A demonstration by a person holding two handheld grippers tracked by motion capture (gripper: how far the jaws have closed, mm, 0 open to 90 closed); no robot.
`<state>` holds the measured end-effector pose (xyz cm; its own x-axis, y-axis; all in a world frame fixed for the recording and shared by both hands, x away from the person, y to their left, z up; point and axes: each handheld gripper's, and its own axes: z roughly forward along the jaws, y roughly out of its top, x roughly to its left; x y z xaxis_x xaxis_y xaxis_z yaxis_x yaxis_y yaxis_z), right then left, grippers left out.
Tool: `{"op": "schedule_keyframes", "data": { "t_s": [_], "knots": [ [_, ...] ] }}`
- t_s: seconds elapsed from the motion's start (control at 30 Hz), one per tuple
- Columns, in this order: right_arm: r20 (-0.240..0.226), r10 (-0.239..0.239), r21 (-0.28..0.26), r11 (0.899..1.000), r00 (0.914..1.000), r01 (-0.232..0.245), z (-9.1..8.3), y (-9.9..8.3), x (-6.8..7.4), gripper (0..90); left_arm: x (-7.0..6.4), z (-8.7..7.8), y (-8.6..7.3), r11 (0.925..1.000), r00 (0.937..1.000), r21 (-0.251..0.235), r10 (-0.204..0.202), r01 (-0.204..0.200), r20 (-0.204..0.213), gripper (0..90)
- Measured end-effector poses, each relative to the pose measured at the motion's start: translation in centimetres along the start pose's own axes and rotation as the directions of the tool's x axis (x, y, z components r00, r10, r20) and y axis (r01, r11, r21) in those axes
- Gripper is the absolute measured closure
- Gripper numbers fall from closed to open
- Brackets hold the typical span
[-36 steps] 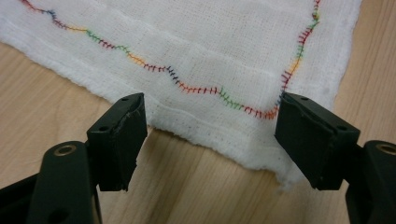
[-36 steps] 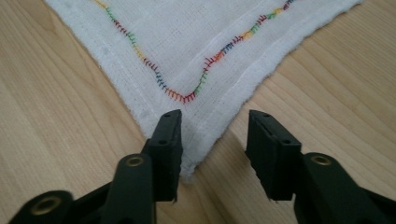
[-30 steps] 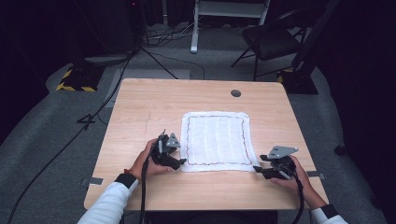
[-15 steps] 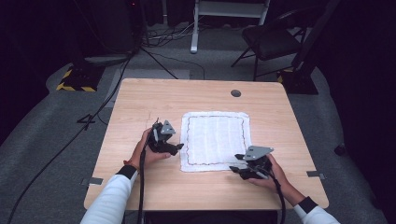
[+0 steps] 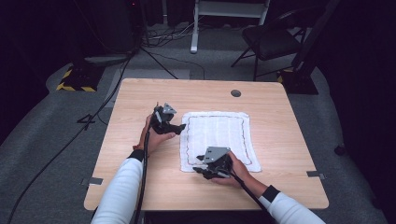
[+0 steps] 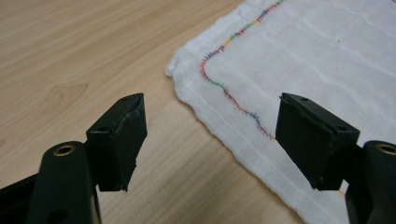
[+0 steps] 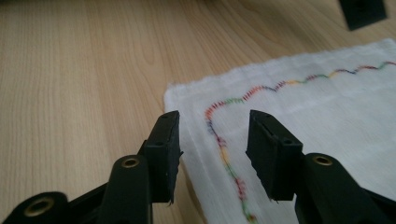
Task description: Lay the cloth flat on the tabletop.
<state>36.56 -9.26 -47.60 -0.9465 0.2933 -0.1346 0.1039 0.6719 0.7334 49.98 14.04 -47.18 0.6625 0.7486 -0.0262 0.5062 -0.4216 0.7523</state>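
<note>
Both tongs are open. I lower my right tongs (image 7: 212, 158) over the near-left corner of the cloth (image 7: 299, 121), pinching only fabric; my left tongs (image 6: 210, 140) take the far-left corner.

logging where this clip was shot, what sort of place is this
Probably a recording studio or lab: a lone wooden table on grey carpet, dark surroundings, floor cables, a hazard-striped stand base and a chair.

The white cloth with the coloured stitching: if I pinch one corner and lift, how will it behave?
The white cloth lies thin and flat with soft ripples, so it will probably droop rather than hold shape. It looks light, so a pinch at the corner between the open right tongs should lift it. Pushed, it would likely bunch on the wooden table rather than slide whole.
</note>
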Motion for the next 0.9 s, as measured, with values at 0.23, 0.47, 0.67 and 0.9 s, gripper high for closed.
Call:
{"op": "schedule_keyframes", "data": {
  "t_s": [0.23,0.47,0.67,0.9],
  "knots": [
    [-0.009,-0.007,0.011,1.000,0.9999,0.007,2.3,1.2,0.9,56.2,0.7,3.0,0.8,0.9984,0.9984,0.023,-0.051,0.052,-0.024,25.3],
    [-0.002,-0.020,0.041,0.999,0.9998,0.020,3.9,1.7,1.5,56.4,1.6,5.8,1.3,0.9914,0.9895,0.029,-0.125,0.127,-0.073,27.1],
    [0.009,0.005,0.051,0.999,0.9999,-0.005,4.2,1.6,1.2,61.3,1.7,6.7,2.0,0.9915,0.9889,0.063,-0.107,0.114,-0.103,24.9],
    [0.057,0.025,0.064,0.997,0.9980,-0.029,4.1,1.4,0.8,83.6,1.7,6.0,1.9,0.9951,0.9968,0.061,-0.076,0.077,-0.027,57.3]
  ]
}}
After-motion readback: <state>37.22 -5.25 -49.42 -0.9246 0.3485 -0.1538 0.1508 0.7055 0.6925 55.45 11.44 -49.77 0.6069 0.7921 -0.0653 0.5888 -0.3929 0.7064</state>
